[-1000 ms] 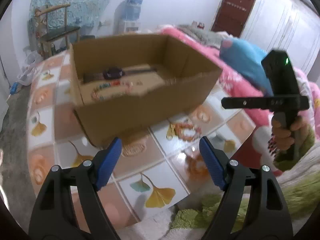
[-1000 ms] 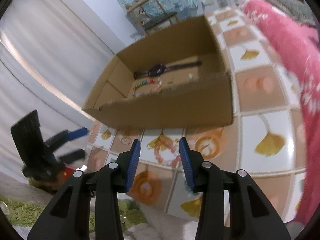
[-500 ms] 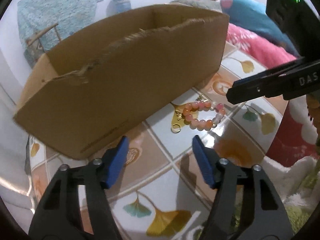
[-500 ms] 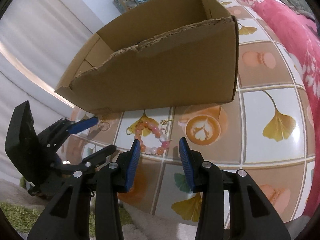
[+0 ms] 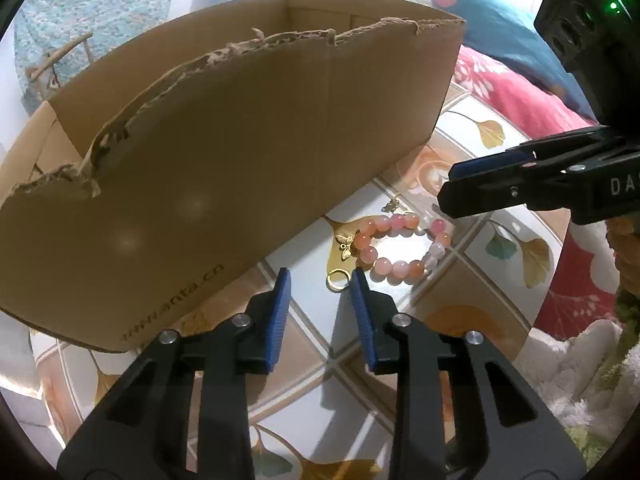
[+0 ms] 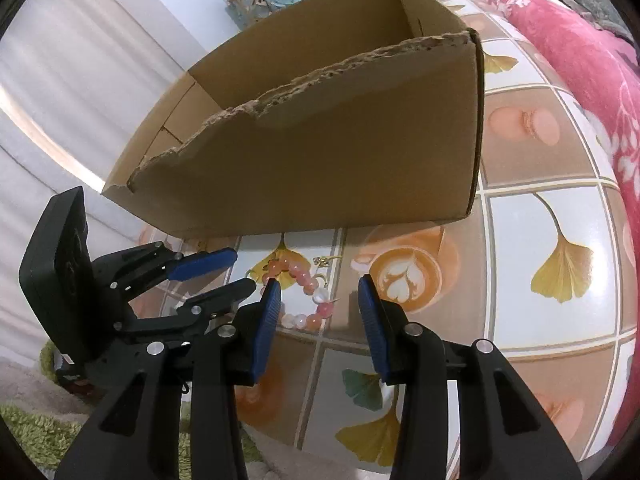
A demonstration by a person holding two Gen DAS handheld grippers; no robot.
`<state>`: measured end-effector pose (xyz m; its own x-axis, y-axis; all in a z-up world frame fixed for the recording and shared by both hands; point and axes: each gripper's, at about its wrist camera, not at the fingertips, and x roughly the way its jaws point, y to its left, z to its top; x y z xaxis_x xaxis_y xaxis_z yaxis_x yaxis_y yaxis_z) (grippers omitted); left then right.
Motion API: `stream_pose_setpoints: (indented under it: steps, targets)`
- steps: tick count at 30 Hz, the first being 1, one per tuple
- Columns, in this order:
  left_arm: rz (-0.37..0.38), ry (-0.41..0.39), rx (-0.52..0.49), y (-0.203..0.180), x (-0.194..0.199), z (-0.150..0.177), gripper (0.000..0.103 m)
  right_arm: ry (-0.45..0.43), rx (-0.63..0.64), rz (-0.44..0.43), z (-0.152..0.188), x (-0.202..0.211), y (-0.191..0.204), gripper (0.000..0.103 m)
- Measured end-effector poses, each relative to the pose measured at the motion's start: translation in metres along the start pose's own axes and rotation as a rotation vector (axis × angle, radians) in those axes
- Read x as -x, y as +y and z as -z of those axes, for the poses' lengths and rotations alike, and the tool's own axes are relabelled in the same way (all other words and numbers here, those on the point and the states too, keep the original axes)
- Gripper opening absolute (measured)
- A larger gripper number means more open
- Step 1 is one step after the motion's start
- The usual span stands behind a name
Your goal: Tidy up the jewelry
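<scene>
A: Left wrist view first; left gripper [image 5: 318, 280] is closing with nothing between its pads, the gold ring [image 5: 338, 280] just ahead by its right tip; bead bracelet [image 5: 400, 246] lies on the tiled table [image 5: 420, 320] beside the cardboard box [image 5: 240, 140].

B: Right wrist view; right gripper [image 6: 318, 298] is partly open, empty, the bracelet between its 2 tips; I'd lower further before squeezing.
</scene>
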<state>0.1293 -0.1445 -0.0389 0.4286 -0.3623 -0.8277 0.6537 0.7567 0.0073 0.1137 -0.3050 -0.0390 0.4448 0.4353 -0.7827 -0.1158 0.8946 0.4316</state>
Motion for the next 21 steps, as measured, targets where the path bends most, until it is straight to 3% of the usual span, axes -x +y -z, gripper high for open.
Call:
stream_pose_setpoints:
  steps: [7,16,21]
  targets:
    - [0.01,0.004,-0.015,0.001,-0.002,-0.004,0.02,0.0,0.011,0.014,0.003,-0.001,-0.003,0.034]
    - [0.011,-0.003,-0.021,0.001,-0.002,-0.004,0.015,0.01,0.046,0.067,0.008,-0.002,-0.008,0.01]
    - [0.013,-0.003,-0.021,0.002,-0.002,-0.004,0.015,0.039,0.117,0.087,0.013,-0.01,0.002,0.006]
